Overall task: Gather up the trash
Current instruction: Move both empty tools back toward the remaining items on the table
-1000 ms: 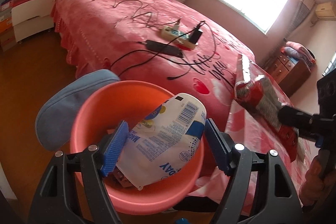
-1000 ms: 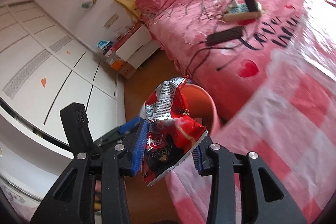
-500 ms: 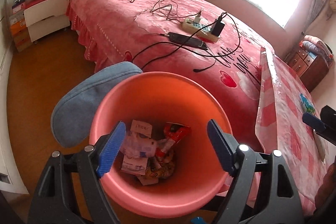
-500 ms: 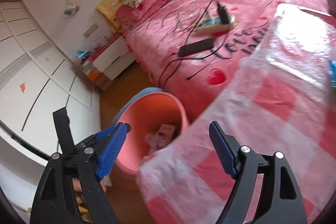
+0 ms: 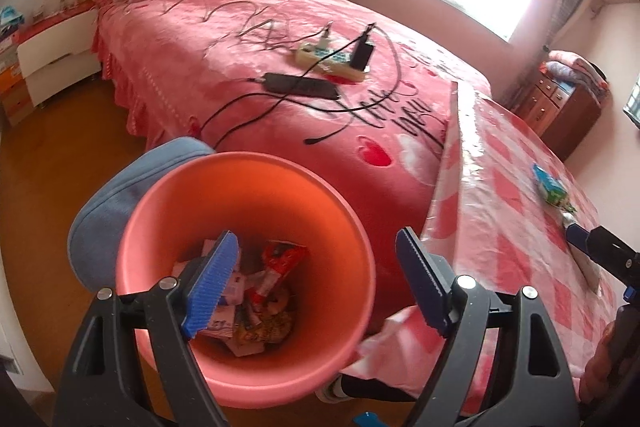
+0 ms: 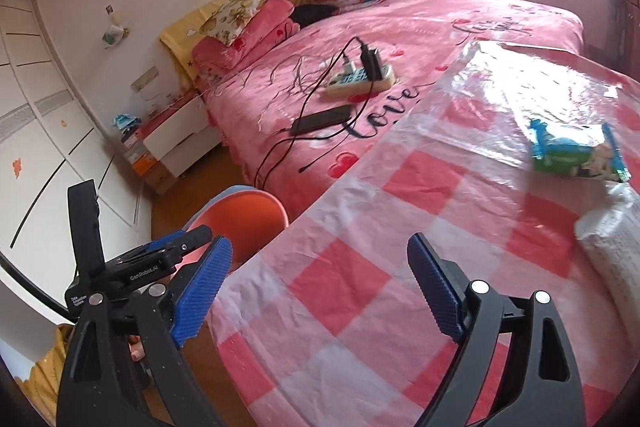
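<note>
The salmon-pink bin (image 5: 248, 171) stands on the floor beside the table, with several wrappers (image 5: 264, 299) at its bottom, a red one among them. My left gripper (image 5: 316, 247) hovers over the bin's mouth; its jaws are opening and hold nothing. My right gripper (image 6: 320, 247) is above the pink checked tablecloth (image 6: 400, 227); its jaws are also opening and are empty. A green and blue packet (image 6: 572, 151) lies further along the table, with a white crumpled wrapper (image 6: 616, 247) near it. The bin (image 6: 248, 215) shows at the table's left edge in the right wrist view.
A blue cushion (image 5: 116, 195) sits behind the bin. The pink bed (image 5: 240, 67) carries a power strip (image 5: 332, 61), a black adapter and trailing cables. A white bedside cabinet (image 5: 52, 67) stands at the far left and a wooden dresser (image 5: 560, 107) at the far right.
The white and blue packet dropped from my left gripper into the bin. The red packet left my right gripper, which opened and swung right over the table.
</note>
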`<state>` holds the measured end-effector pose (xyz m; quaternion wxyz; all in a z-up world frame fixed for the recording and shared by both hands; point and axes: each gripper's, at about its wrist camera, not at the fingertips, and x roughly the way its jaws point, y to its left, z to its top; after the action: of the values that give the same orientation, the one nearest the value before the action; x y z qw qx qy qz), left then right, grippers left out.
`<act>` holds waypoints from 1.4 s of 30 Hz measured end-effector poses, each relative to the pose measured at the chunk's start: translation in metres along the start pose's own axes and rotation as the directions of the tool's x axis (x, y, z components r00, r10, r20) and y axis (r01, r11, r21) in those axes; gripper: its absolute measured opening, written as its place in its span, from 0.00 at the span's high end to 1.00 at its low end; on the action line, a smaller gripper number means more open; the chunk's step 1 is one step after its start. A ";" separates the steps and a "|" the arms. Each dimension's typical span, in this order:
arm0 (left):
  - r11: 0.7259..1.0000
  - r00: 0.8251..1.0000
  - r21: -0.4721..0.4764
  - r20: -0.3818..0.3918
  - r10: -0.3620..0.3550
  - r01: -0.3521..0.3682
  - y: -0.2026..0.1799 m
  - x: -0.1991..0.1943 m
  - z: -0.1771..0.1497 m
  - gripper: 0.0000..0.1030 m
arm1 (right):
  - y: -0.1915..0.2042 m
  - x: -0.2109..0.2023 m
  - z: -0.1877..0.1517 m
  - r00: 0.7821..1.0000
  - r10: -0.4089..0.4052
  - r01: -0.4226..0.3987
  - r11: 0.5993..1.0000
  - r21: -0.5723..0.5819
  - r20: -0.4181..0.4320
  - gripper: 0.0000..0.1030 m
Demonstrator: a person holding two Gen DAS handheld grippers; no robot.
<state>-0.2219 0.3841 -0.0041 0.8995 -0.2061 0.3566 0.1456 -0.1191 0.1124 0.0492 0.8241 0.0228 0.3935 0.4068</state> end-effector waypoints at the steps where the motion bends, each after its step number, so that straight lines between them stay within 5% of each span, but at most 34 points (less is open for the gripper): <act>1: 1.000 1.000 0.007 0.003 -0.005 0.005 -0.003 -0.001 0.000 0.20 | -0.002 -0.003 0.000 1.000 -0.002 0.002 1.000 0.003 0.007 0.14; 18: 0.991 0.998 0.118 0.003 -0.069 0.068 -0.066 -0.018 0.000 0.15 | -0.030 -0.046 -0.007 0.988 -0.121 0.121 0.993 0.008 0.094 0.10; 42: 0.970 0.996 0.231 -0.053 -0.071 0.082 -0.145 -0.015 -0.014 0.15 | -0.087 -0.091 -0.010 0.955 -0.233 0.224 0.972 0.068 0.183 0.10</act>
<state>-0.1815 0.2491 0.0359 0.9143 -0.1160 0.3829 0.0634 -0.1015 -0.0115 0.0681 0.8987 0.0352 0.3223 0.2953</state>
